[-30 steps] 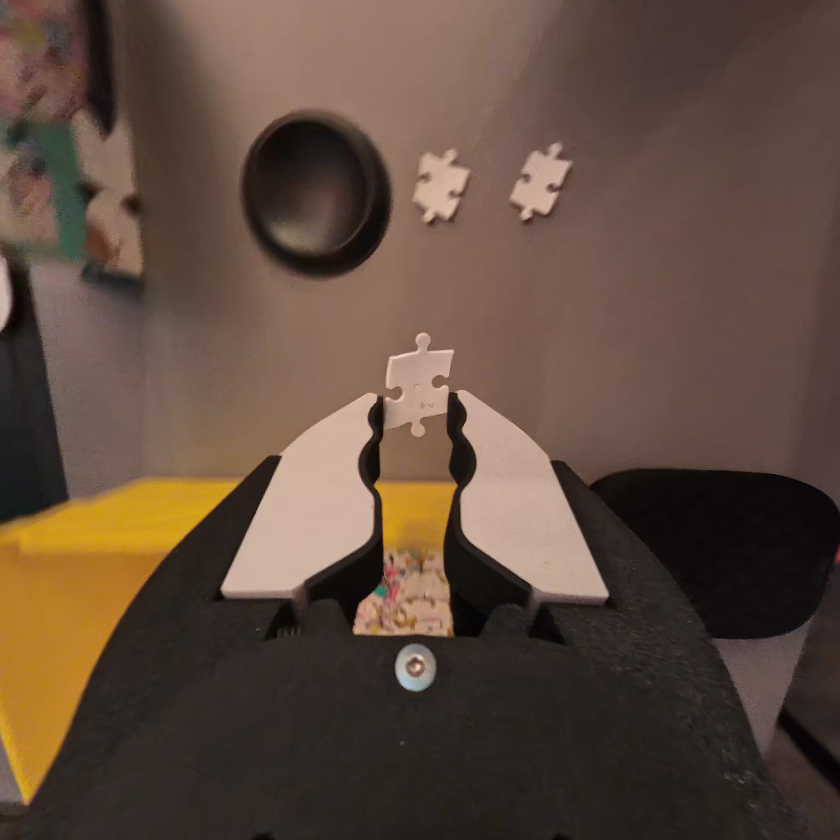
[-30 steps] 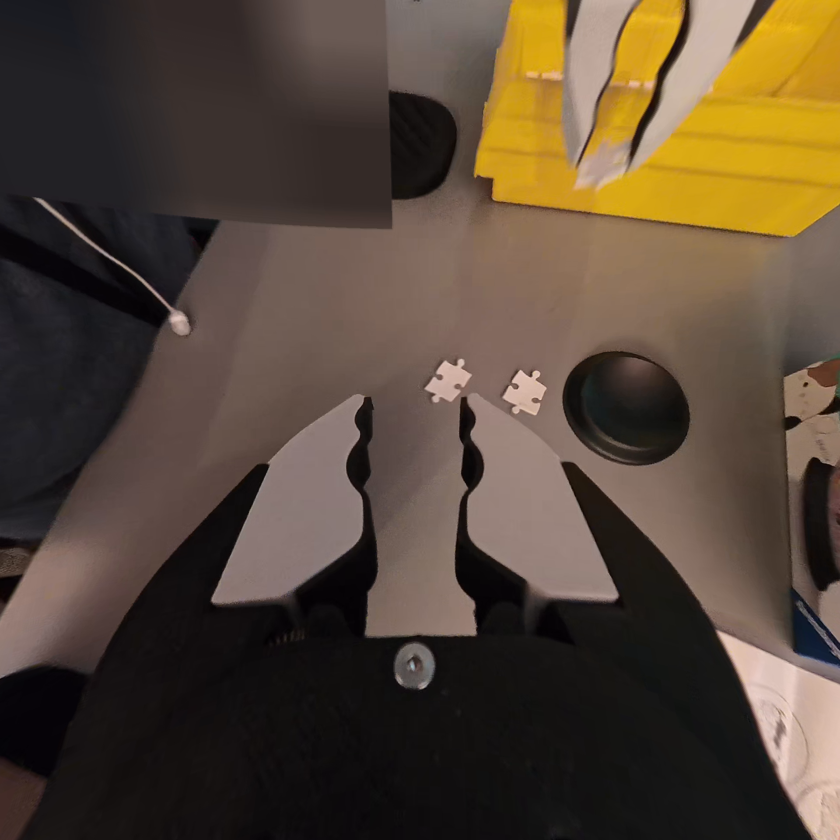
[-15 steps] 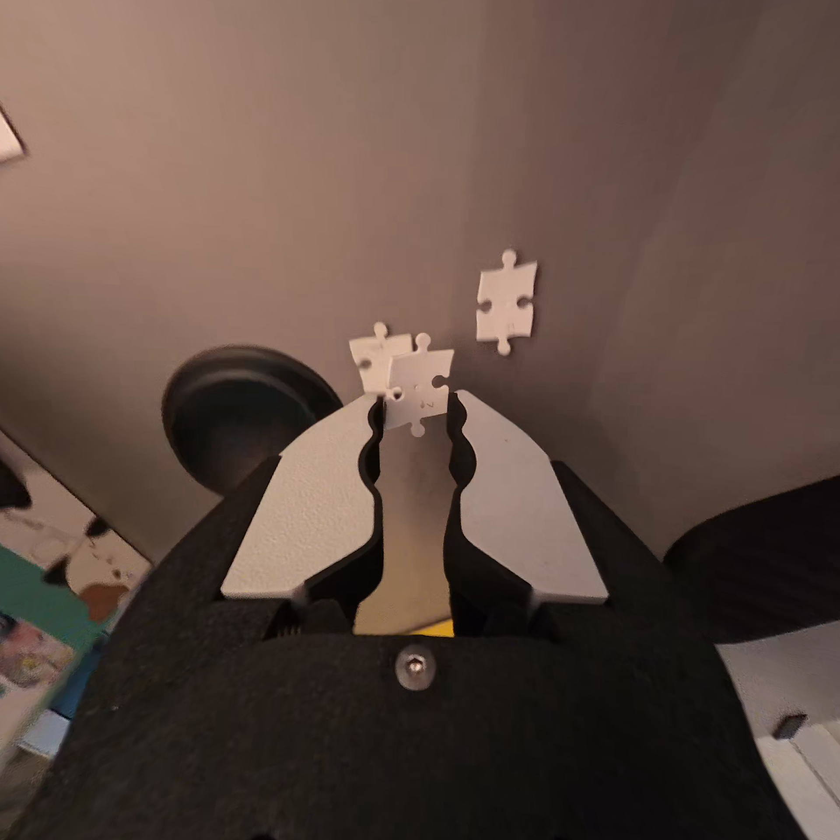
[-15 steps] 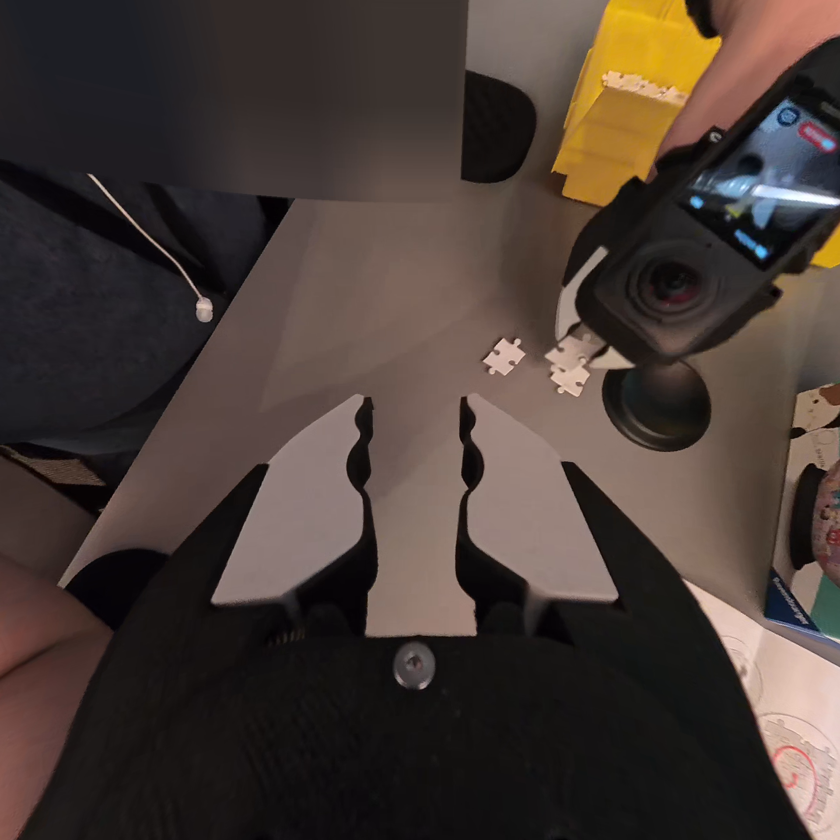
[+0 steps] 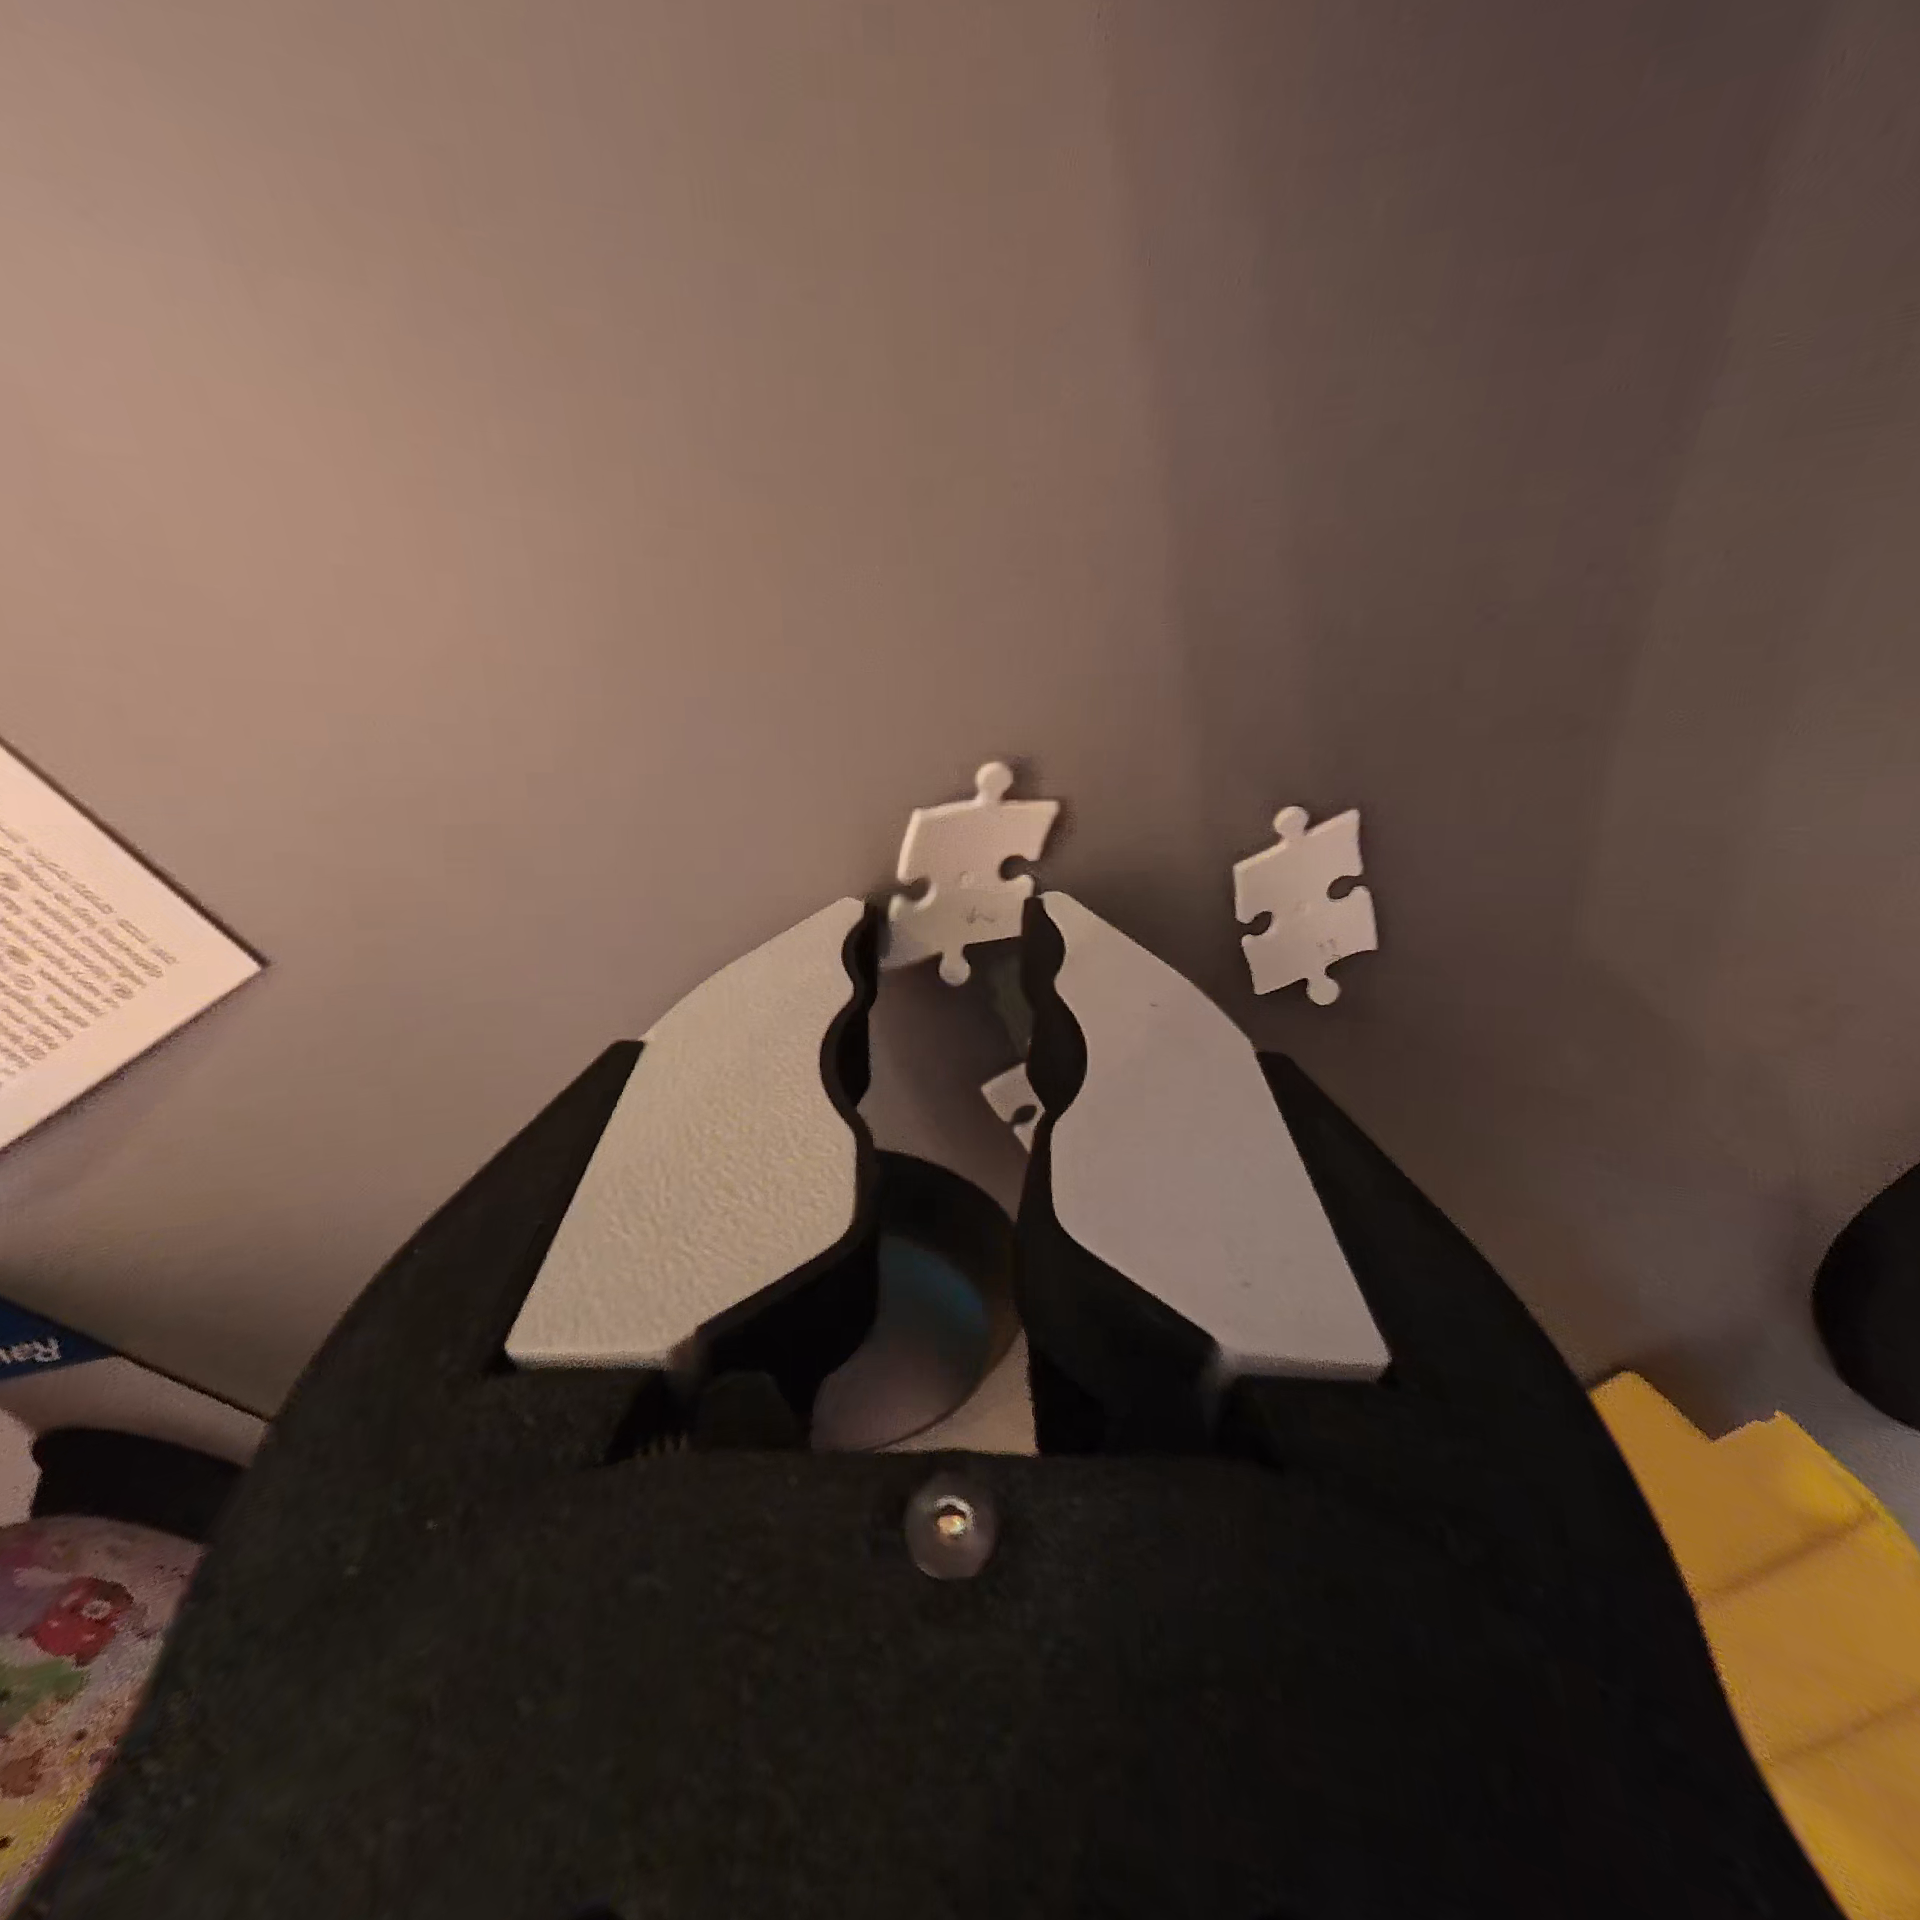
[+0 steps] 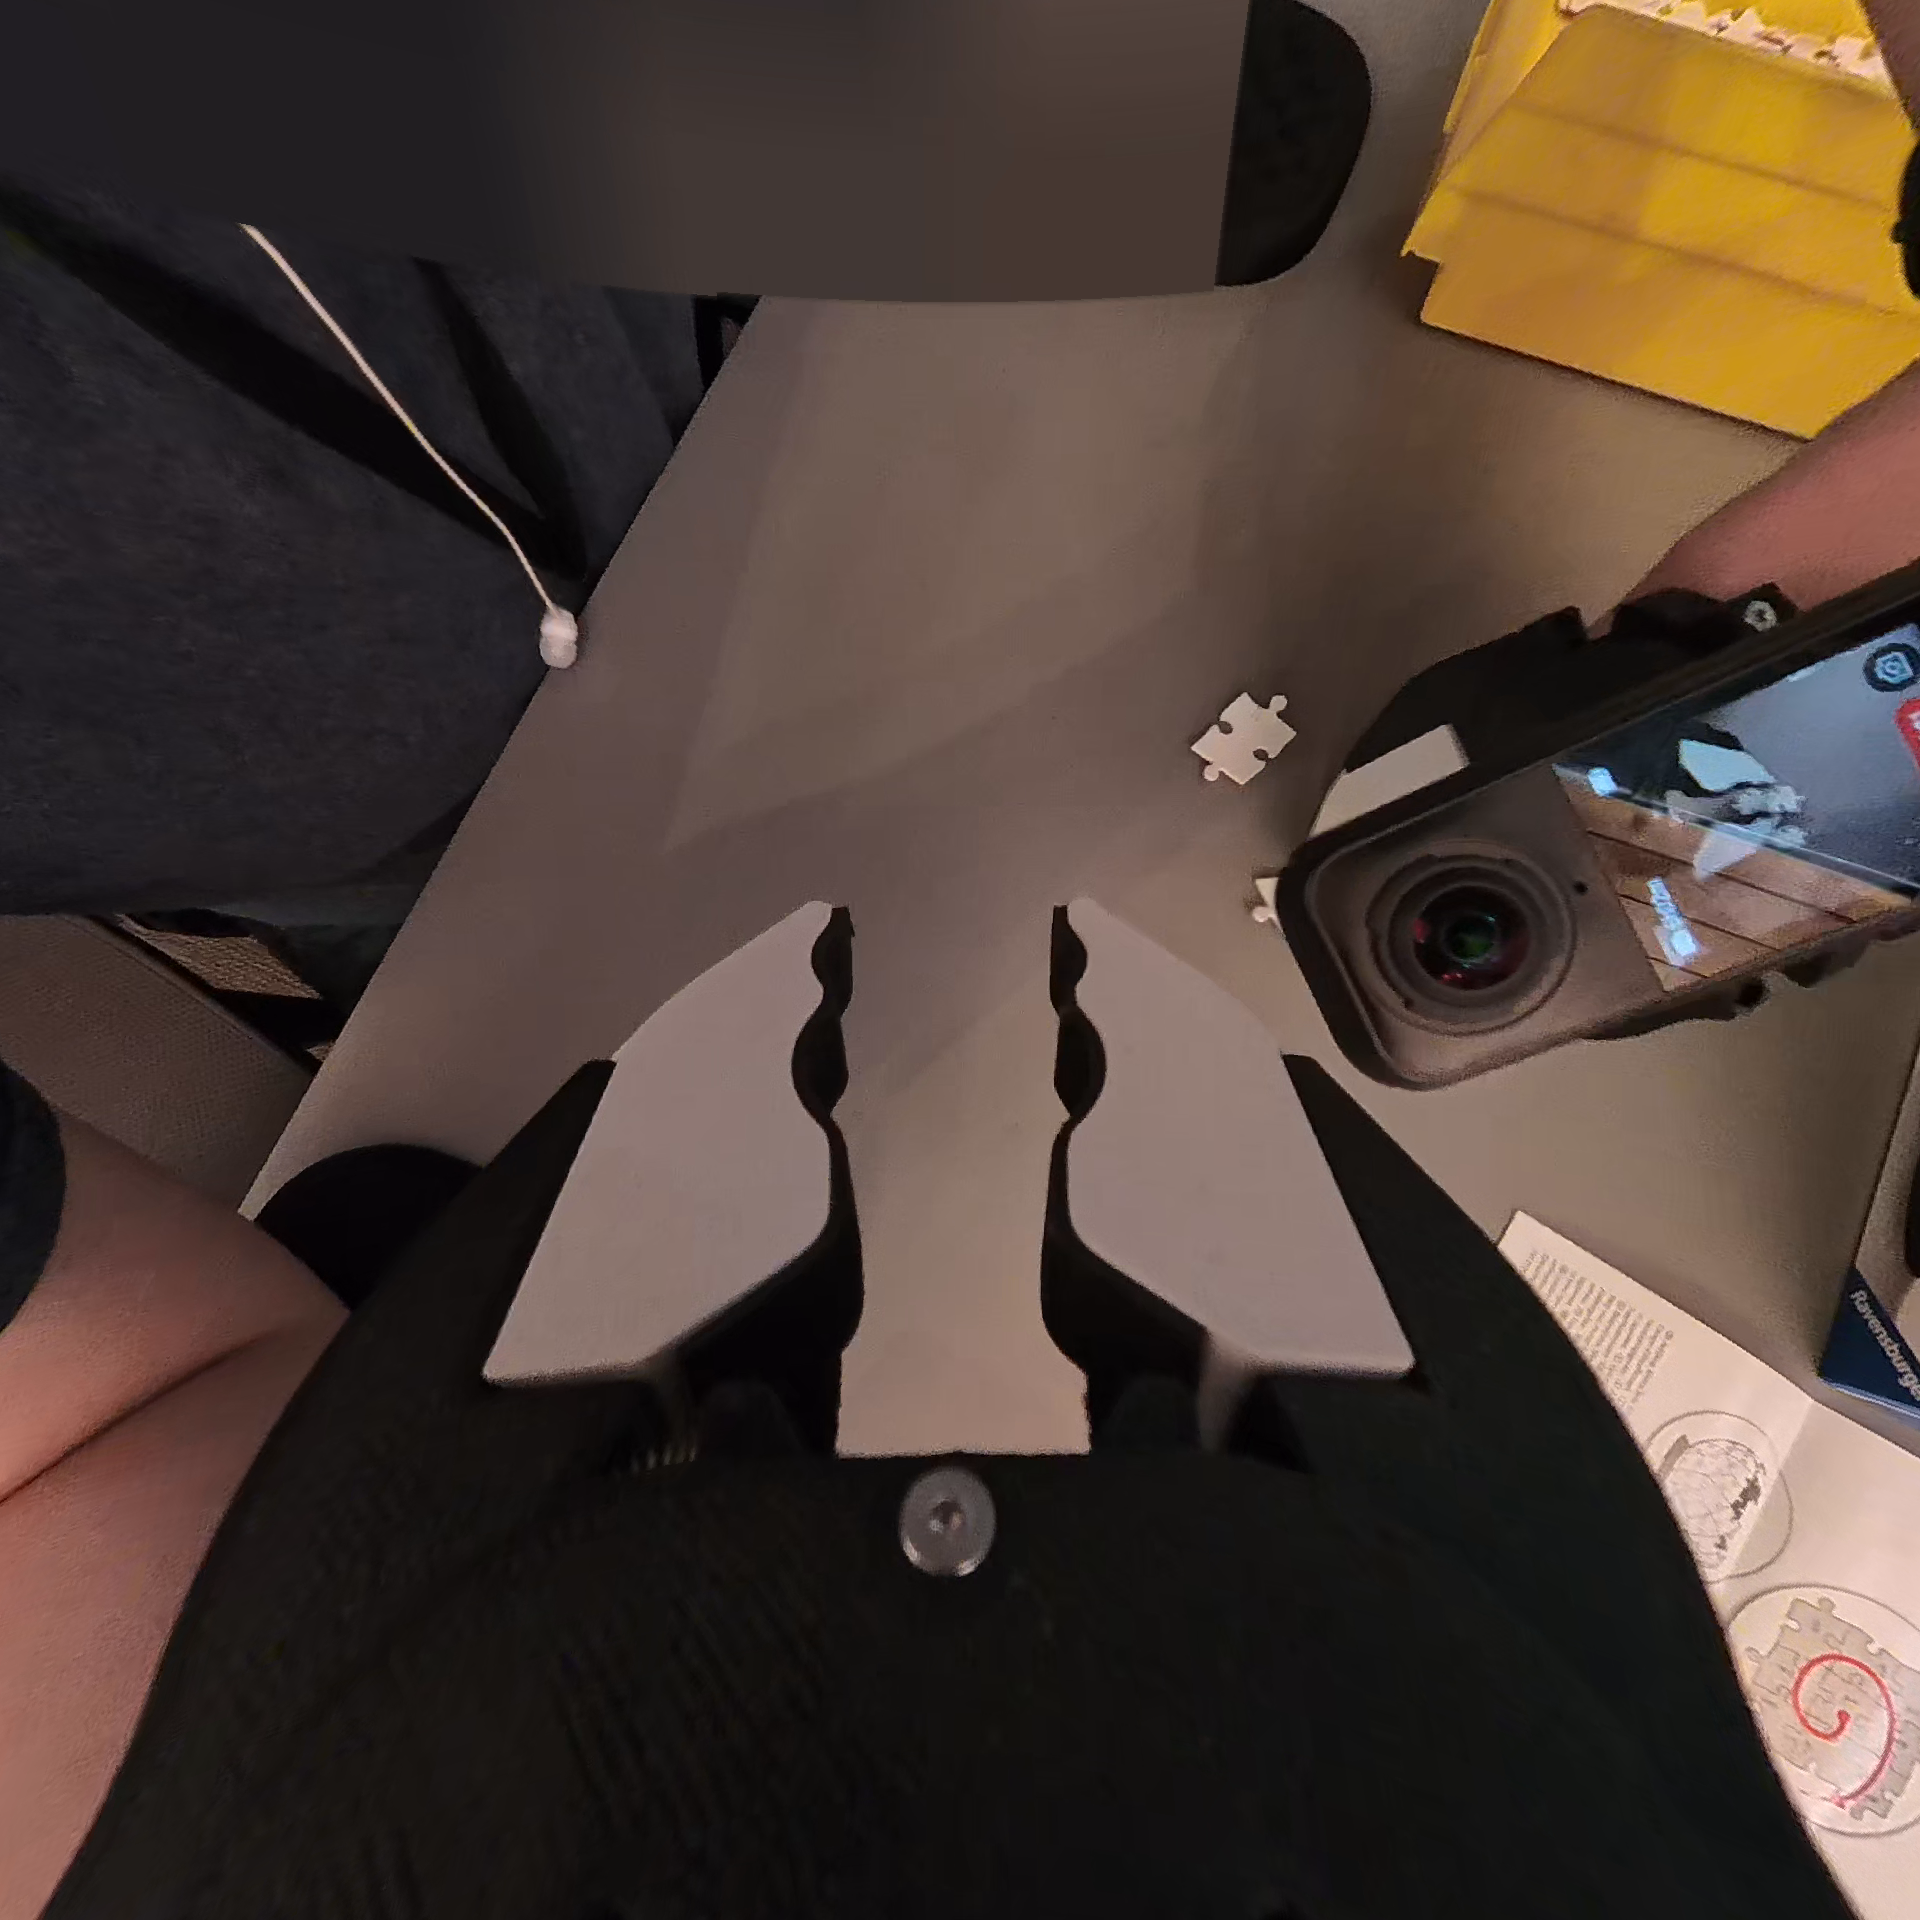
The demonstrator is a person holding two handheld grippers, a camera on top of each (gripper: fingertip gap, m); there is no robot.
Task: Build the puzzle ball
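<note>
In the left wrist view my left gripper (image 5: 951,909) is shut on a white puzzle piece (image 5: 971,883), held edge-on by the tips just above the grey table (image 5: 935,416). A second white piece (image 5: 1304,904) lies on the table to its right. A third piece (image 5: 1006,1099) shows partly between the fingers. In the right wrist view my right gripper (image 6: 951,914) is open and empty above the table. One loose piece (image 6: 1242,738) lies ahead to its right, beside the left gripper's camera body (image 6: 1455,935).
A black round stand (image 5: 935,1247) sits under my left fingers. A yellow bin (image 6: 1662,208) is at the far right, an instruction sheet (image 6: 1714,1455) and a blue box (image 6: 1881,1351) near right. A coloured ball part (image 5: 62,1662) shows bottom left. A person's torso (image 6: 208,520) borders the table's left edge. The left gripper's tips are roughly 20 cm from the right gripper's.
My left gripper carried the piece away from the yellow bin and down over the table by the two loose pieces. My right gripper stayed open and shifted slightly.
</note>
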